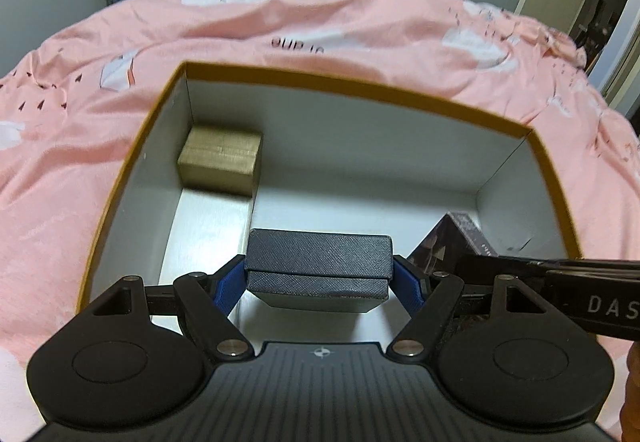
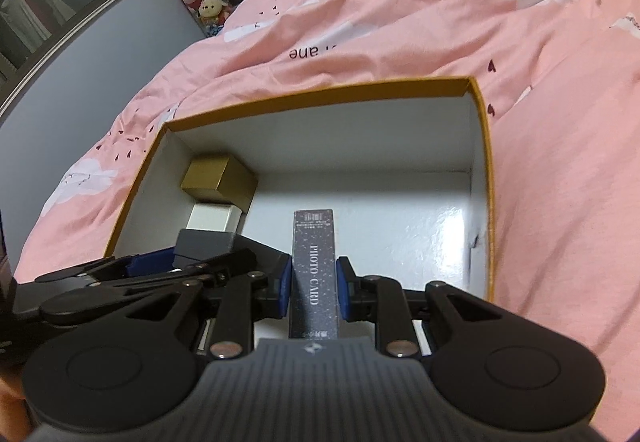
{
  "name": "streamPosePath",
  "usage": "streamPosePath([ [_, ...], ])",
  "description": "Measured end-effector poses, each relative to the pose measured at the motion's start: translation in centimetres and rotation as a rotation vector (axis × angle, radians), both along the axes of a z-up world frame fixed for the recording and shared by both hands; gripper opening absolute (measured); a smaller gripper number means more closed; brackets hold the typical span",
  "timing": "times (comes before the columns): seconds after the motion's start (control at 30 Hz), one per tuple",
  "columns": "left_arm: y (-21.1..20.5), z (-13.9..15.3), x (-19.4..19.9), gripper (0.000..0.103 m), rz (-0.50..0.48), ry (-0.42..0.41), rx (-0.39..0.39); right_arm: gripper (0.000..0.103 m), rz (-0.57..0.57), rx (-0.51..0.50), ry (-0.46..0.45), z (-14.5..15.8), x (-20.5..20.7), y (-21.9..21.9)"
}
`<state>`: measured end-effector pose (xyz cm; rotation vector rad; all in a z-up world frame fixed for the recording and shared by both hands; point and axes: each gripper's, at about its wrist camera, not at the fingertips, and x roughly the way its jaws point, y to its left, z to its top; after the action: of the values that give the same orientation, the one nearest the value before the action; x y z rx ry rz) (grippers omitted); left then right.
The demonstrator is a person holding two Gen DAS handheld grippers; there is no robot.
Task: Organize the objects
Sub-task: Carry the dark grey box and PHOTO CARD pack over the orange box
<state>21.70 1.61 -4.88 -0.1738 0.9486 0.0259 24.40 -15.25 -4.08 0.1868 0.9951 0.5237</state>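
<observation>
My left tongs (image 1: 318, 278) are clamped on a dark textured lidded box (image 1: 318, 262), one blue pad on each short end, so it hangs level across them over the near floor of the big open box (image 1: 352, 82). It looks like rigid card with a separate lid; I judge it light but able to slip apart if the lid alone were gripped, so the ends, where the pads catch lid and base together, seem the right place to hold.

My right tongs (image 2: 312, 290) are nearly closed on a slim photo card box (image 2: 314, 274), pinched across its narrow thickness and standing on edge, pointing into the big box. It looks stiff and light with a smooth printed skin, so I would expect it to slide or twist if the grip loosened; holding the flat faces near the middle, as now, should keep it from pivoting.

Both pieces hang just beside each other above the near part of the white glossy floor. In the far left corner sits a gold box (image 2: 220, 182) with a small white box (image 2: 214, 218) in front of it; the right half is bare. The big box rests on a pink duvet (image 1: 360, 14), which is soft, so it may rock under pressure.
</observation>
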Motion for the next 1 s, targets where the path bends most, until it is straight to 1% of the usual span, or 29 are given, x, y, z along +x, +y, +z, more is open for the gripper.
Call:
streamPosePath([
  [0.1, 0.2, -0.7, 0.3, 0.088, 0.011, 0.04, -0.016, 0.024, 0.007, -0.001, 0.012, -0.4, 0.2, 0.2],
  [0.23, 0.0, -0.8, 0.4, 0.088, 0.004, 0.04, -0.004, 0.024, 0.01, 0.001, 0.022, -0.8, 0.3, 0.2],
  [0.3, -0.1, -0.9, 0.5, 0.088, -0.011, 0.057, 0.0, 0.024, 0.01, 0.001, 0.028, -0.8, 0.2, 0.1],
  [0.53, 0.2, -0.8, -0.2, 0.089, -0.055, 0.129, -0.024, 0.024, 0.01, 0.01, 0.028, -0.7, 0.2, -0.4],
  [0.77, 0.7, -0.7, -0.9, 0.09, -0.093, 0.198, -0.07, 0.024, 0.006, 0.011, 0.035, -0.7, 0.2, -0.6],
  [1.0, 2.4, 0.1, -1.2, 0.09, -0.1, 0.214, -0.144, 0.025, 0.009, 0.007, 0.04, -0.8, 0.0, -0.7],
])
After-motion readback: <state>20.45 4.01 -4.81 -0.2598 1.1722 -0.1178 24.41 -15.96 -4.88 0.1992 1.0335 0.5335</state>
